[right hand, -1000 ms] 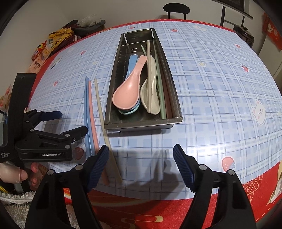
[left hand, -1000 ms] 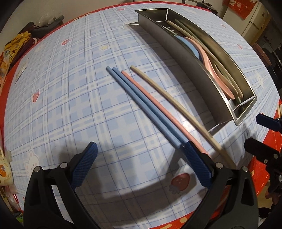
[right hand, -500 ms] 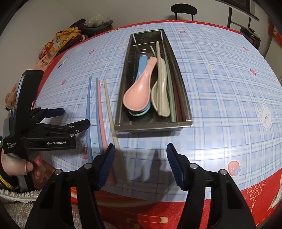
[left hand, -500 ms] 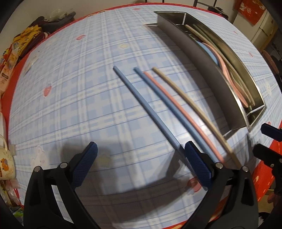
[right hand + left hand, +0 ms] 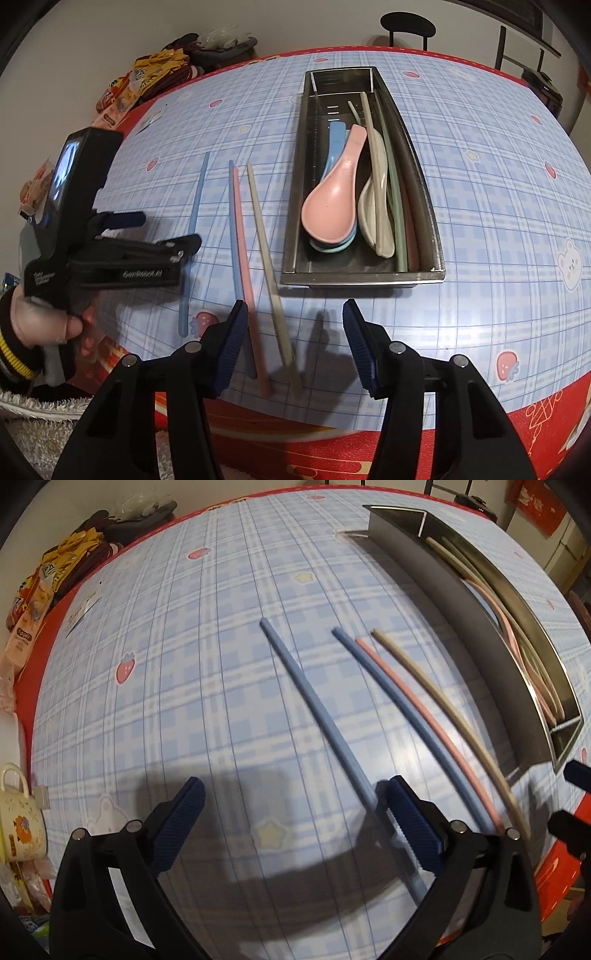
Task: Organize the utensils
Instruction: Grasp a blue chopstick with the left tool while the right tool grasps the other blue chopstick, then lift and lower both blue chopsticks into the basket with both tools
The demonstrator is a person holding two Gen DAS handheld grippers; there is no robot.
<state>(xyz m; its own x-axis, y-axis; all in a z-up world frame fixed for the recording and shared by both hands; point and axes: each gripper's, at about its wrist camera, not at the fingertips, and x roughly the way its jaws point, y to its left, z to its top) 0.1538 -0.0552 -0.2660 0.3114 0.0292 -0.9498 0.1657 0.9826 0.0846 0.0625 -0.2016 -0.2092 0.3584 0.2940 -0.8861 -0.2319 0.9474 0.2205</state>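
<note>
Spoons and some chopsticks already lie in the steel tray (image 5: 424,206). Four chopsticks (image 5: 240,225) remain on the table (image 5: 498,184) near its front edge. My right gripper (image 5: 293,334) is closing around the beige one, no contact; left gripper (image 5: 291,823) wide open, empty.

Both fisheye views bow the blue plaid tablecloth (image 5: 229,672) into a dome, black vignette at the corners. Indoor light is moderate, from above; soft grey shadows pool toward six o'clock. Mild glare on the steel tray rim (image 5: 532,635). Slight motion blur.
</note>
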